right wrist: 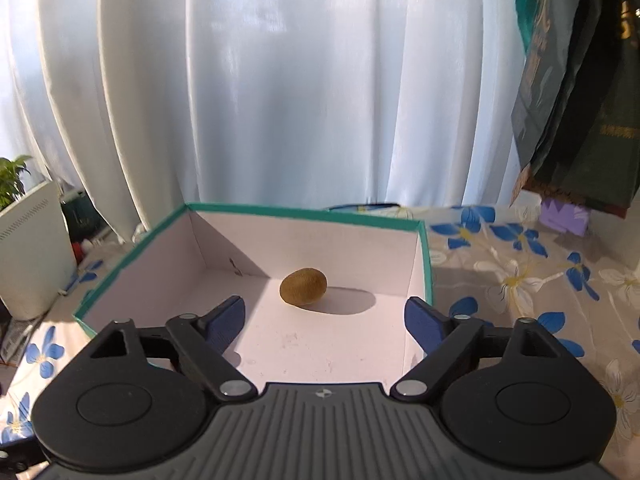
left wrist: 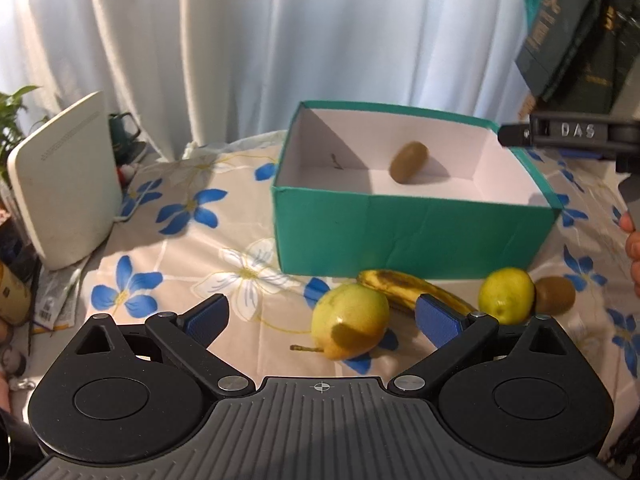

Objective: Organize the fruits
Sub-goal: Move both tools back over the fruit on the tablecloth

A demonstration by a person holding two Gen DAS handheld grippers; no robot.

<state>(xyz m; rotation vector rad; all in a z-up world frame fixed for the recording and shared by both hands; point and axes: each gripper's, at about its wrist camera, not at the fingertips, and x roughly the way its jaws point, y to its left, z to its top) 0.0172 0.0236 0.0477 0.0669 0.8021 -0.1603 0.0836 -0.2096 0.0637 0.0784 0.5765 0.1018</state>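
A teal box (left wrist: 412,232) with a white inside stands on the flowered tablecloth, and one kiwi (left wrist: 409,161) lies in it. In front of the box lie a yellow-green pear (left wrist: 350,320), a spotted banana (left wrist: 408,286), a lemon (left wrist: 507,294) and a second kiwi (left wrist: 555,294). My left gripper (left wrist: 324,316) is open just above the pear, which sits between its blue pads. My right gripper (right wrist: 324,320) is open over the box (right wrist: 427,264), empty, with the kiwi (right wrist: 303,286) lying free beyond its fingertips. Its side shows at the right edge (left wrist: 568,132) of the left wrist view.
A white router-like device (left wrist: 64,184) stands at the table's left, with a dark mug (left wrist: 124,128) and a plant (left wrist: 16,120) behind it. Dark green bags (right wrist: 580,92) hang at the upper right. White curtains close the back. A purple item (right wrist: 564,216) lies at the far right.
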